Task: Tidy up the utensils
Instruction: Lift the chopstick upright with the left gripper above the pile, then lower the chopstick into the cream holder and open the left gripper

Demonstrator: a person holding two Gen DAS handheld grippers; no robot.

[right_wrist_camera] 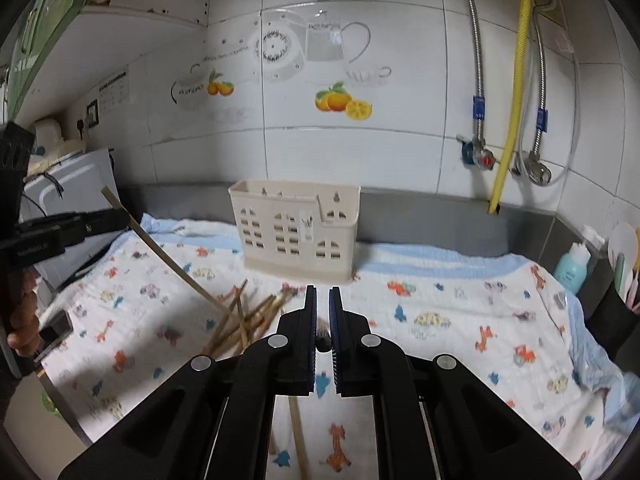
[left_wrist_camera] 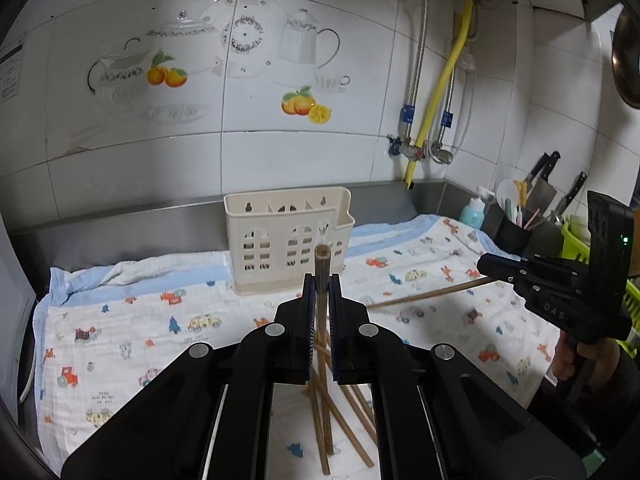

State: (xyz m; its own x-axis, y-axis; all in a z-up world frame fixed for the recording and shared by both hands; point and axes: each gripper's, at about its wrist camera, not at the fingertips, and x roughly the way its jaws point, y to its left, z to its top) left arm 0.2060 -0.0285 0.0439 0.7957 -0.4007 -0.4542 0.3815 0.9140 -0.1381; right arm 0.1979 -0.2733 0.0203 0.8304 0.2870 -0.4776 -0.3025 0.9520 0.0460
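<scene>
Chopsticks of brown wood are lying in a loose heap (right_wrist_camera: 248,320) on the white muslin cloth printed with small cartoon animals and cars (left_wrist_camera: 132,332), which is covering the steel counter. Standing behind the heap, near the tiled wall, is the cream plastic utensil holder with arched cut-out windows (left_wrist_camera: 288,240), upright on the cloth.

The left gripper (left_wrist_camera: 320,304) is clamping one wooden chopstick (left_wrist_camera: 321,272) between its black fingers; the stick is standing almost upright, its blunt top poking above the fingertips and its lower end reaching down toward the heap. The right gripper (right_wrist_camera: 323,308) is holding its fingers close together on a second chopstick (left_wrist_camera: 424,294). In the left wrist view this stick is sticking out sideways from the right gripper's tip, above the cloth, slanting down toward the middle. In the right wrist view only its dark end is showing between the pads, blurred.

A person's hand (left_wrist_camera: 576,356) is gripping the right tool's handle.
</scene>
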